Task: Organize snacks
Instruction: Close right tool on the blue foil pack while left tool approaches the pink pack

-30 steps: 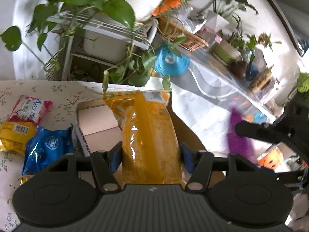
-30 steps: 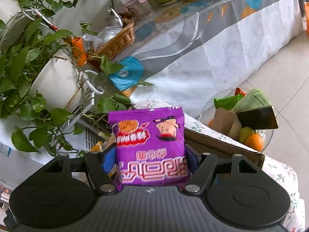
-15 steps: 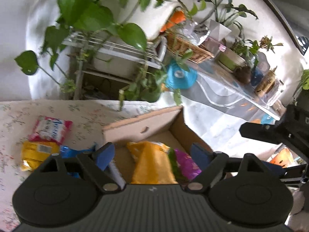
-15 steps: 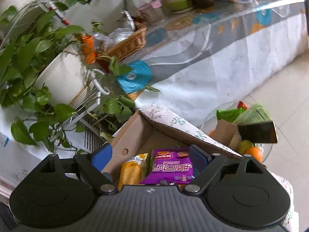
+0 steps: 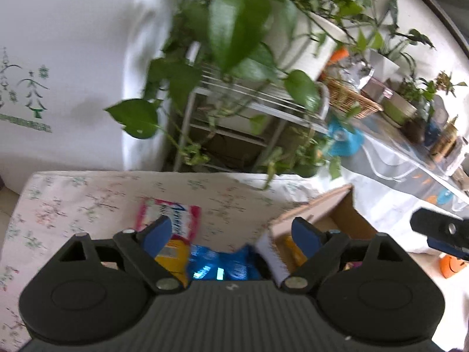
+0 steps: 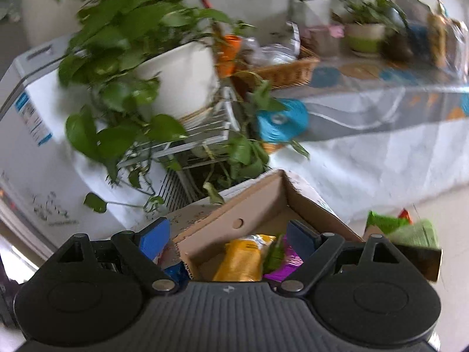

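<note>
My left gripper [image 5: 231, 233] is open and empty above the floral tablecloth [image 5: 88, 199]. Below it lie a red-and-white snack pack [image 5: 181, 220], a yellow pack [image 5: 176, 256] and a blue pack [image 5: 222, 267]. The cardboard box [image 5: 310, 208] stands to their right. My right gripper [image 6: 228, 234] is open and empty above the box [image 6: 255, 202]. Inside the box lie an orange-yellow bag [image 6: 243, 258] and a purple pack [image 6: 285, 265]. The right gripper's tip shows at the right edge of the left wrist view [image 5: 439, 228].
Behind the table stand a white wire shelf [image 5: 263, 108] with trailing green plants [image 5: 234, 23], a white appliance [image 5: 58, 73] and a long side table [image 6: 381, 94] with a wicker basket [image 6: 287, 70] and pots. A glass bowl with fruit and green packs [image 6: 404, 228] sits lower right.
Both grippers have let go: the orange-yellow bag and the purple pack now lie in the box. Both grippers opened and pulled back; the left swung left over the packs on the cloth.
</note>
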Motion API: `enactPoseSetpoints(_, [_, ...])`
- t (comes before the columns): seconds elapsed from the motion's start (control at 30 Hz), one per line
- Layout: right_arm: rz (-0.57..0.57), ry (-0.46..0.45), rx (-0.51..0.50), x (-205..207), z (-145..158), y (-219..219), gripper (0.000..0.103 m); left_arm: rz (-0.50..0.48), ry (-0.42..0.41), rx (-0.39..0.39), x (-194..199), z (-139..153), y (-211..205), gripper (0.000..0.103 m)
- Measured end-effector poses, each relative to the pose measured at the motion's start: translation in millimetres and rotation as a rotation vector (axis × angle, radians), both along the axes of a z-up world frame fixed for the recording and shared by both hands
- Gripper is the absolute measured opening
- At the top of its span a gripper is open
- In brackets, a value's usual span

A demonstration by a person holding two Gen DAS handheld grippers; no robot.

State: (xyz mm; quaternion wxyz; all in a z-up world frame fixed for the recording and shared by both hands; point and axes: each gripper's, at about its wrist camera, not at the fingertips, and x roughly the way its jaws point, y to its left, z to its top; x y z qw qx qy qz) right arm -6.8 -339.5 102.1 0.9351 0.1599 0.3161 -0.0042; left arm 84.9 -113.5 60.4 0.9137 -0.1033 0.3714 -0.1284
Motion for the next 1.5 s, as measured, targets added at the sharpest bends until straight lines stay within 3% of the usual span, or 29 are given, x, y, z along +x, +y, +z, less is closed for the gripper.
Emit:
enactPoseSetpoints(0.37, [0.177, -0.038, -0.062, 5.4, -9.8, 42.9, 0.085, 0.106, 0.039, 0.040, 29.9, -26.2, 33.9, 0.092])
enactPoseSetpoints(0.87, [0.377, -0.027, -0.181, 17.9, -55.6, 108.4, 0.073, 0.140, 0.089, 0.133, 87.5, -83.9, 44.1, 0.092])
enactPoseSetpoints(1.03, [0.375, 0.022, -0.189, 33.2, -79.5, 118.2, 0.069, 0.118, 0.102, 0.210, 104.4, -106.0, 39.2, 0.092])
enactPoseSetpoints(1.17, [0.349, 0.045, -0.200, 42.8, -91.2, 122.9, 0.068, 0.131, 0.106, 0.176, 108.1, -122.2, 42.5, 0.096])
enactPoseSetpoints(1.5, [0.326, 0.083, -0.283, 51.0, -119.0, 138.7, 0.068, 0.051, 0.068, 0.204, 72.0, -123.4, 51.2, 0.100])
